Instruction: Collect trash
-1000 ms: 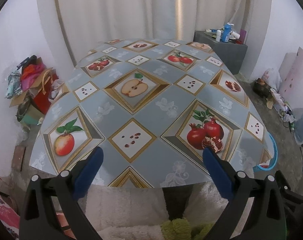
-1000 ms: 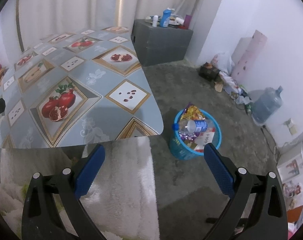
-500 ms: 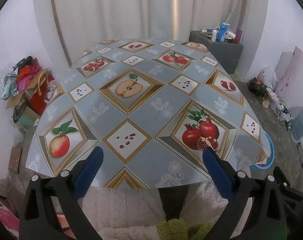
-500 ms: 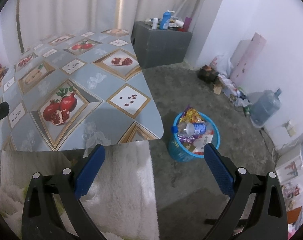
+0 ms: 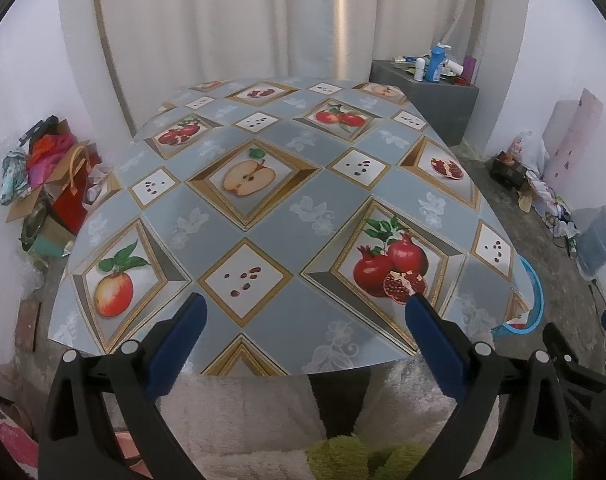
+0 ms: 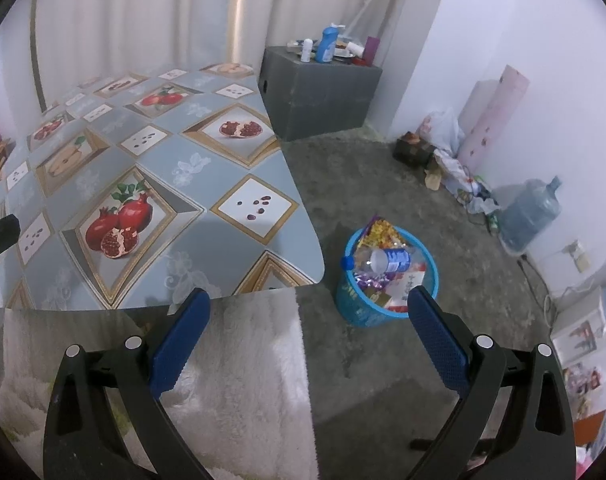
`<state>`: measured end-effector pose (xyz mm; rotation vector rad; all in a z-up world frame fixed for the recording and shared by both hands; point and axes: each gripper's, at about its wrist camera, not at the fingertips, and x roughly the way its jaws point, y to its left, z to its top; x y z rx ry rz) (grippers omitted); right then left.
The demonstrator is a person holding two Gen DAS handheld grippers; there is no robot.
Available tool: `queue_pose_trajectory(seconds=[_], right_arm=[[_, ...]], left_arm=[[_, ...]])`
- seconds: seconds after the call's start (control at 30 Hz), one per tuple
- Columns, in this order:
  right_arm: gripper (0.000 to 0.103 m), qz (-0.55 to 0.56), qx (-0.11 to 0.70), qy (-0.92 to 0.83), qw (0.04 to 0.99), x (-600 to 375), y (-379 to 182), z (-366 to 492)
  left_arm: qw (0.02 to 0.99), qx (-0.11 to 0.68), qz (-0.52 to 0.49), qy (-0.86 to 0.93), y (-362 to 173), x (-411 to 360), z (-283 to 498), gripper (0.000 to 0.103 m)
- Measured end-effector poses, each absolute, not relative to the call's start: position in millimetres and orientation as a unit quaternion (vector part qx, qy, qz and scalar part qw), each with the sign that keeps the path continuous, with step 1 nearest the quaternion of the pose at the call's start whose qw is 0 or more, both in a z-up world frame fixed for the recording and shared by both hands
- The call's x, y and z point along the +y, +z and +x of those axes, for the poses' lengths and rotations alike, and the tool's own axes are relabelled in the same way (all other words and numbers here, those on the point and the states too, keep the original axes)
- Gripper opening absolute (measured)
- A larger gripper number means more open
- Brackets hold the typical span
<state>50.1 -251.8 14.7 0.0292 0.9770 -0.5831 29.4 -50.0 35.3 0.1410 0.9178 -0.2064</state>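
Both grippers empty above the bench's near edge, trash basket on the floor.

The left gripper and right gripper hold their jaws wide apart, gripping nothing. The fruit-patterned bench shows bare surface. Beside its rounded right corner, the blue basket stands on open concrete floor, filled with a clear bottle and bright wrappers, ahead between the right jaws.

Your right gripper hangs wide open and empty low in the frame. Just above it, the blue trash bin holds a plastic bottle and wrappers, right of the table.
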Motion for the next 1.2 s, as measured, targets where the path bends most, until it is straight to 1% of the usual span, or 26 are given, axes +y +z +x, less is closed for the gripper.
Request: queue_pose_trajectory(seconds=[0.47, 1.2], right_arm=[[0.095, 0.027, 0.456, -0.3, 0.837, -267, 19, 41], [0.095, 0.023, 0.45, -0.307, 0.838, -271, 25, 38]], left_arm=[[0.888, 0.436, 0.083, -0.118, 38, -66, 28, 0.097], [0.89, 0.436, 0.081, -0.106, 38, -63, 31, 0.097]])
